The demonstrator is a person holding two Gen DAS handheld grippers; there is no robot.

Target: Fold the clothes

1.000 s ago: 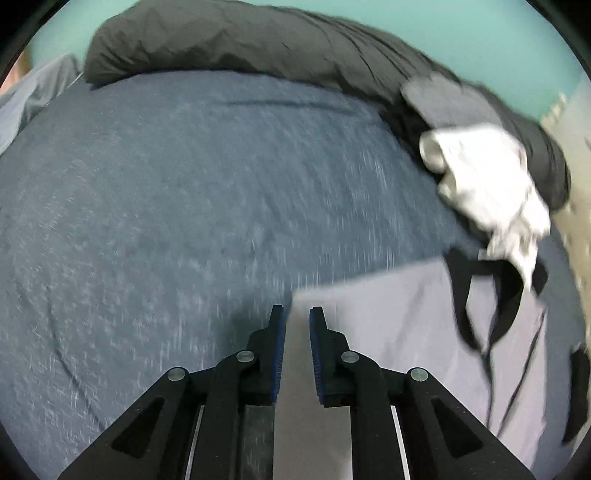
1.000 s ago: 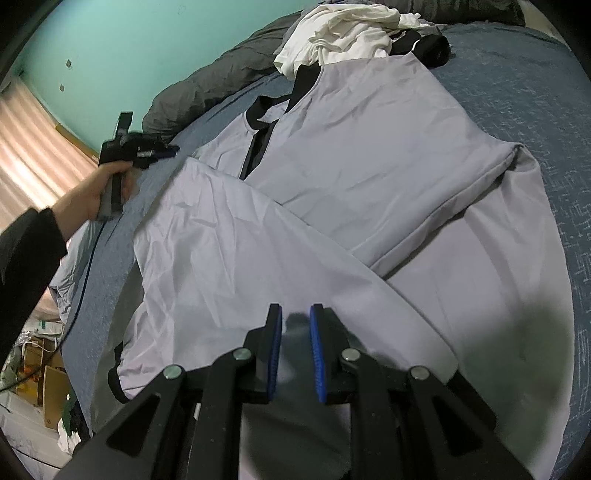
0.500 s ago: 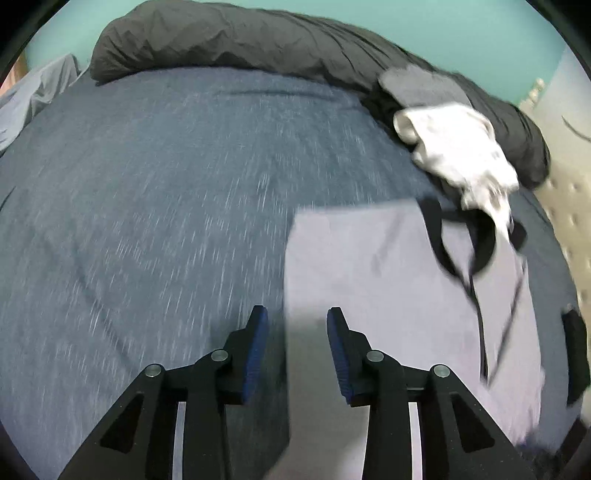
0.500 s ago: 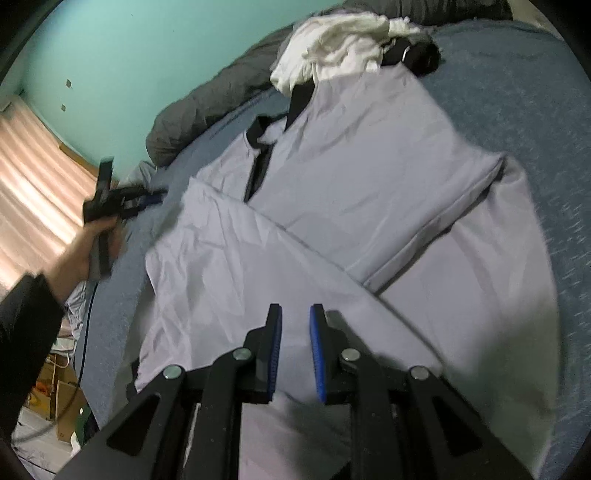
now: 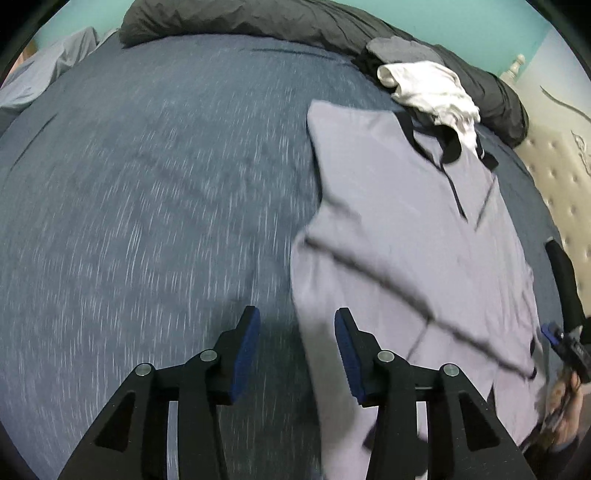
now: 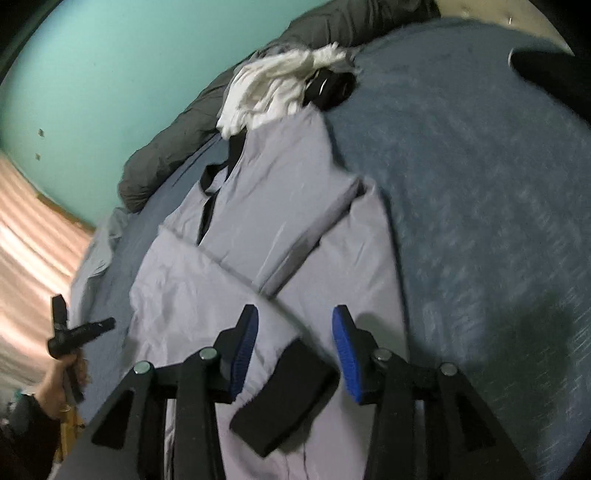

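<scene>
A light grey garment (image 5: 406, 240) with black collar trim lies flat on the blue bed sheet (image 5: 147, 184), its sleeves folded in over the body (image 6: 280, 229). My left gripper (image 5: 295, 332) hangs over the garment's left edge. Its jaws are opening and the pads press on nothing; the cloth lies beneath them. My right gripper (image 6: 293, 328) is above the near end, its jaws also opening. A black cuff (image 6: 284, 391) lies loose under them. Each gripper shows in the other's view, the left one (image 6: 74, 332) in a hand and the right one (image 5: 565, 343) at the frame's edge.
A rolled dark grey duvet (image 5: 258, 18) runs along the far side by the teal wall (image 6: 110, 55). A crumpled white garment (image 5: 432, 88) and a black item (image 6: 328, 86) lie at the collar end. A tufted headboard (image 5: 554, 166) and a curtain (image 6: 29, 240) border the bed.
Both grippers' jaws have parted. The left one has let go of the cloth edge and swung away to the garment's side. The right view has rolled, and the black cuff now shows.
</scene>
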